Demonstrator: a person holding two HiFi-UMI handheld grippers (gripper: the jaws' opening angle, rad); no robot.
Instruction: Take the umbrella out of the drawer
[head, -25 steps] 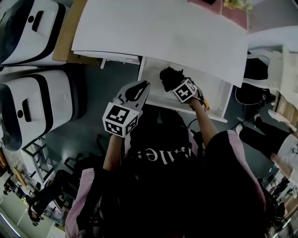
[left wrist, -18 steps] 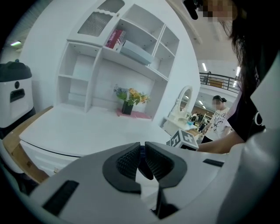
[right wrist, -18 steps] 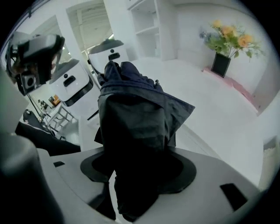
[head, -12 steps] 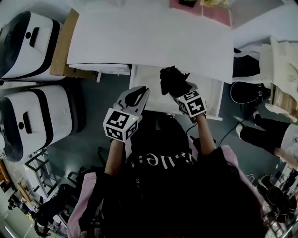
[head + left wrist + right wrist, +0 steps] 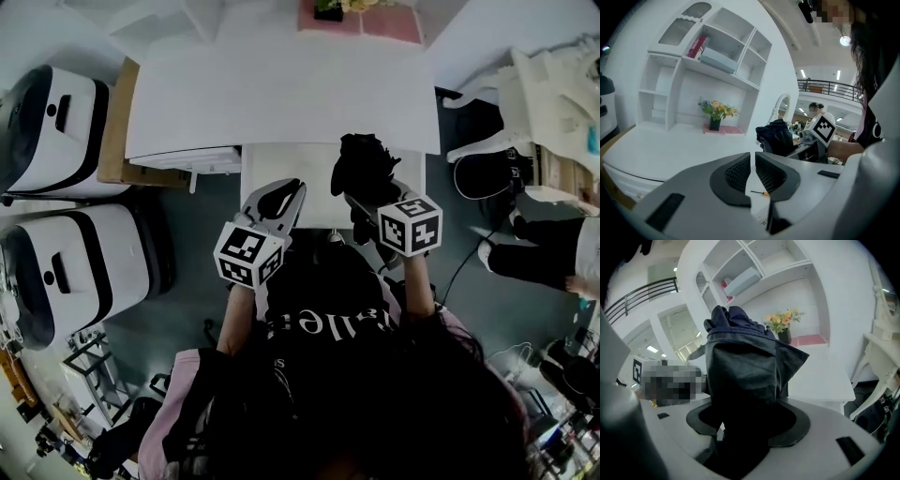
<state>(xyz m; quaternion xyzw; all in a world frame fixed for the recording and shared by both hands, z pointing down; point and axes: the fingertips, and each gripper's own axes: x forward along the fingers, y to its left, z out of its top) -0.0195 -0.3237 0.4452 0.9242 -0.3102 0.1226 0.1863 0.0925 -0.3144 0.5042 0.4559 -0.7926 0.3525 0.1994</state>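
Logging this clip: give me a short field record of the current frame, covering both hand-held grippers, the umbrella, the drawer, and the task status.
right hand-held gripper: jaws closed on the dark folded fabric umbrella
left hand-held gripper: jaws together, nothing between them
umbrella position: upright in the grip, above the open white drawer in the head view
drawer: pulled out from under the white desk
task status: umbrella gripped and raised; whether it is fully clear of the drawer is hard to tell

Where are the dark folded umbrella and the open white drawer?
dark folded umbrella (image 5: 740, 362): right gripper view, on its cloth.
open white drawer (image 5: 281, 161): head view, on its bare floor.
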